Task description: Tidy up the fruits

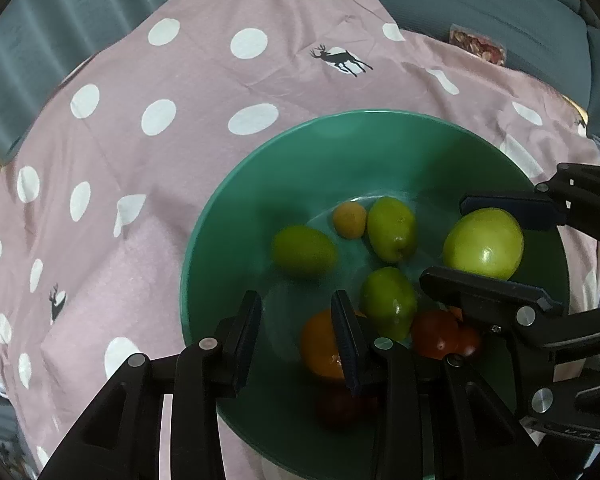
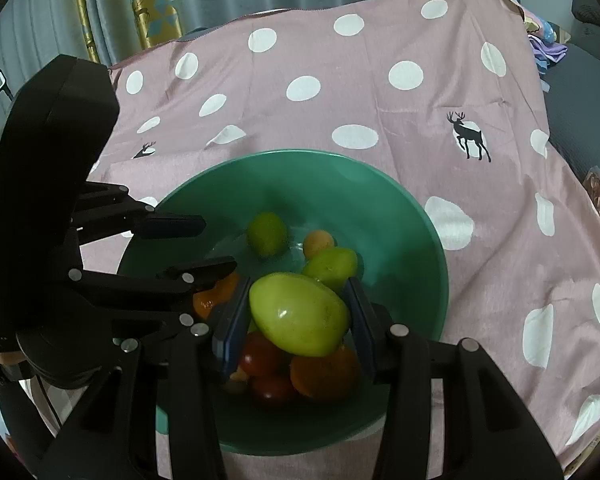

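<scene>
Above the green bowl (image 2: 420,240), the right gripper (image 2: 298,316) clamps a smooth, firm-looking green fruit (image 2: 298,314) across its middle, likely slippery, while the left gripper (image 1: 298,336) holds nothing, jaws narrowly apart.

I read both wrist views as dim, soft indoor light, with small glare spots on the big green fruit (image 2: 299,314). Fisheye bends and vignettes every edge, darkest at 7 and 5 o'clock. The bowl (image 1: 236,200) floor sits in shadow, its nearest fruit blurred.
</scene>
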`<state>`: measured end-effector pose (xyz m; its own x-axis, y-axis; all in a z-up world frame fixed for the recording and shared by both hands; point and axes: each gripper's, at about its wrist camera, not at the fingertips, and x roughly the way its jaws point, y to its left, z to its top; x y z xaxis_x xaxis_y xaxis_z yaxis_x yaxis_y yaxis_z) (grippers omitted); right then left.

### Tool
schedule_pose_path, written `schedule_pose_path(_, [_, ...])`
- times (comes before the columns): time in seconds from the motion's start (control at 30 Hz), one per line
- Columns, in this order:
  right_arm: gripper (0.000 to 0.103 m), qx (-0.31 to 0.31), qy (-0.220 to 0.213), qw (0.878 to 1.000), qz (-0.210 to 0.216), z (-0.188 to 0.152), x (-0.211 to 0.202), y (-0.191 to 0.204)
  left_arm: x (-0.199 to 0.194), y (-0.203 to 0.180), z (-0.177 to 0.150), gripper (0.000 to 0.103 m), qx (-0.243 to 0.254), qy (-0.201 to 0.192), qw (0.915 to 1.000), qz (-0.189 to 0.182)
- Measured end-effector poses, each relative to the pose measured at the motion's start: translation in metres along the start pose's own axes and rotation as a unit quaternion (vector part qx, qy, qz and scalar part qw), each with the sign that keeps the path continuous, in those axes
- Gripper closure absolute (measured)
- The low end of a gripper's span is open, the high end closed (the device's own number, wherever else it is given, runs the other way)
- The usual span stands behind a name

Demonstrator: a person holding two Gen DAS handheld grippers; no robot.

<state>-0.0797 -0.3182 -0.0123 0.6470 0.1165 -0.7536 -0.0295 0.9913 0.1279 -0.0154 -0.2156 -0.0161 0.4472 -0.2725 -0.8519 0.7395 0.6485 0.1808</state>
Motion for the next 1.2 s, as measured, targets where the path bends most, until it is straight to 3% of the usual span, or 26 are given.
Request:
schedule_pose_path(0.77, [0.056,-0.001,-0.005,1.0,-0.005,0.0,-0.008,0.002,-0.012,0.002,-0.003,0.067,-0.008,-0.008,0.9999,0.007])
schedule_pose_path(0.9, [0.05,0.002,-0.009,1.0,-0.008,0.0,-0.014,0.003,-0.018,0.004,-0.005,0.066,-0.013,-0.012,0.9998,0.013])
schedule_pose_path(1.03, [0.039,0.005,-0.017,1.0,-0.011,-0.001,-0.024,0.005,-0.027,0.006,-0.008,0.047,-0.021,-0.021,0.9994,0.019])
schedule_pose_path(1.2, [0.03,0.003,-0.029,0.999,-0.017,-0.001,-0.039,0.01,-0.041,0.007,-0.012,0.047,-0.027,-0.03,0.999,0.022])
